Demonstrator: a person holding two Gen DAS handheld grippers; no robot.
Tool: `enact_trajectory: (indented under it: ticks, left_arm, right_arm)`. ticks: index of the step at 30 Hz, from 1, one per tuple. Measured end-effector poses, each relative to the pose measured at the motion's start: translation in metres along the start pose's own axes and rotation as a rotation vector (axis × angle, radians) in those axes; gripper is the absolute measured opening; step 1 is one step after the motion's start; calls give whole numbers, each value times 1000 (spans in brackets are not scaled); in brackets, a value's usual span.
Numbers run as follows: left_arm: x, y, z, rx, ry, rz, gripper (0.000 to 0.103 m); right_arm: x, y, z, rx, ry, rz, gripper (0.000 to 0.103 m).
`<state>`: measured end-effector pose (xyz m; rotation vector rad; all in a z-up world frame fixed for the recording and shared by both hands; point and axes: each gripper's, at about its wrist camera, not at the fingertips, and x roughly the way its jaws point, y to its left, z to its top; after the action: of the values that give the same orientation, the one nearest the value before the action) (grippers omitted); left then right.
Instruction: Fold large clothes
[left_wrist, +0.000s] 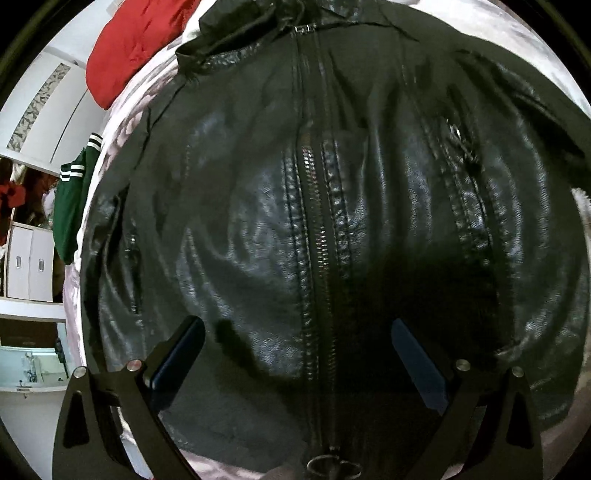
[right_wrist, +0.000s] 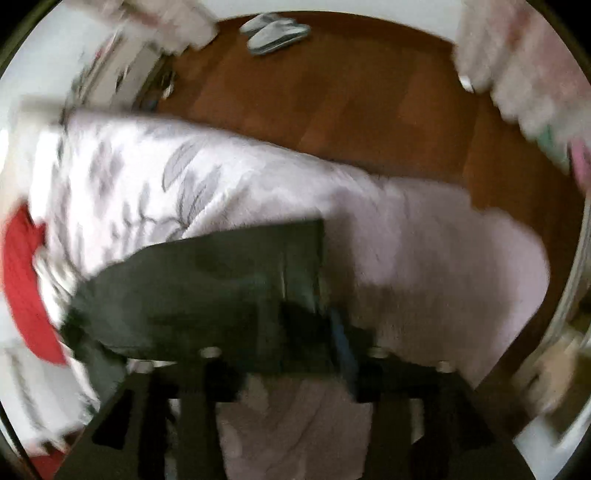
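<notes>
Left wrist: red garment (left_wrist: 122, 48) beyond jacket (left_wrist: 332, 221)

The jacket (left_wrist: 369, 206) looks like glossy black leather, grainy and creased, catching light in patches. Its zip (left_wrist: 314, 236) has shiny metal teeth, flanked by raised stitched seams. The left tool (left_wrist: 299, 347) is matt black, with small bright metal pins and dark blue pads on its fingers (left_wrist: 184, 347). The bedspread (right_wrist: 184, 177) is soft, matt cloth with a grey leaf print. The floor (right_wrist: 332, 92) is smooth brown wood. The red garment (left_wrist: 125, 48) is matt quilted cloth.
</notes>
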<state>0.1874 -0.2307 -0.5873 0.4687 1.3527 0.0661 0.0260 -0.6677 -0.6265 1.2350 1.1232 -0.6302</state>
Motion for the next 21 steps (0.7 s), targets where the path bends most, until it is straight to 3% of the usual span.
enact_trajectory:
  ticks: [2,4,6,11,13,15,21]
  left_arm:
    - [5,-1,0,-3,0,-1,103]
    - [9,1,-1,-19,4,-11,103]
    - [10,3,-1,-30,9,-22,103]
    - [11,8,2,-35,23,-40,103]
    - [11,9,4,-32,27,-39,103]
    - [12,9,6,-23,29,-34,103]
    - [11,15,5,-24,22,-36,103]
  right_arm:
    - [4,-20,-21,91,37,97,53]
    - [24,-31,-39,138,110,179,53]
    - [50,-31,-49,173,126,276,53]
    - [81,-27,-42,344,-54,475,55]
    - [88,-25,-40,407,-110,567,50]
    - [95,-18,-36,412,-143,583,8]
    - [79,-6,-23,425,-214,520,5]
